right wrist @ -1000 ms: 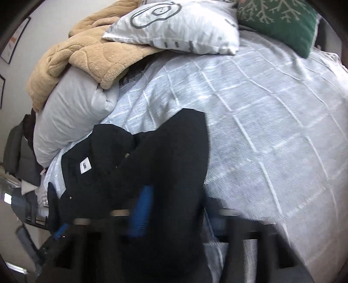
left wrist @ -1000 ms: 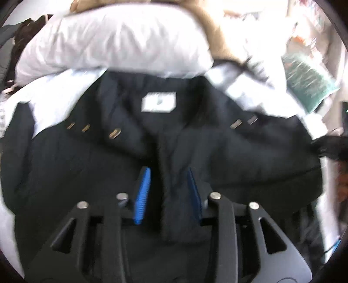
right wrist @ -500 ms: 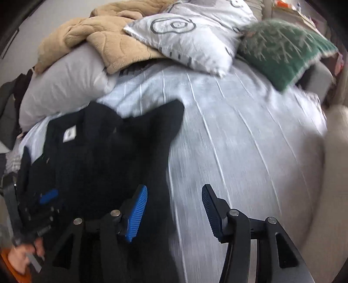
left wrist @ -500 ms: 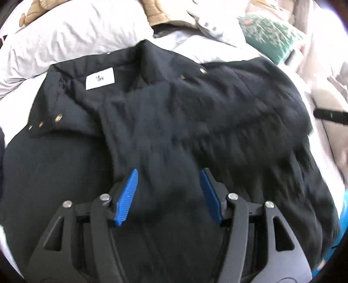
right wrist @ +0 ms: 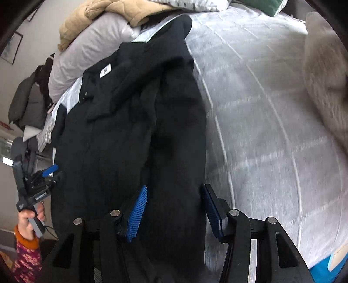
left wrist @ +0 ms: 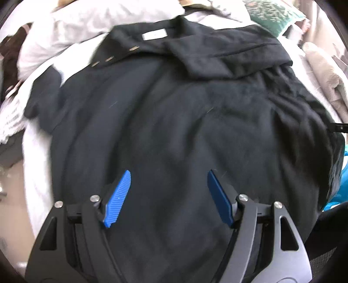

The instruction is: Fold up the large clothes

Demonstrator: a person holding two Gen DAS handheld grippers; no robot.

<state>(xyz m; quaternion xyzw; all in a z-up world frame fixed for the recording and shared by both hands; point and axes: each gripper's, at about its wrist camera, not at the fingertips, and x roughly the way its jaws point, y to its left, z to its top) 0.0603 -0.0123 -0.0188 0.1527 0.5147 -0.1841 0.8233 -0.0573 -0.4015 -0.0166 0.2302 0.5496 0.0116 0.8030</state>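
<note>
A bed [right wrist: 271,113] covered in a white gridded quilt was seen with a black coat [left wrist: 174,122] spread across it, collar toward the pillows [right wrist: 91,52]. Above the coat's hem, the left gripper [left wrist: 168,196] and right gripper [right wrist: 175,210] were held wide open, nothing grasped.

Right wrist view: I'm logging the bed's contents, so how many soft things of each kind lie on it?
Black coat: 1
White pillows: 2
Green cushion: 1
Tan blanket: 1
Total: 5
</note>
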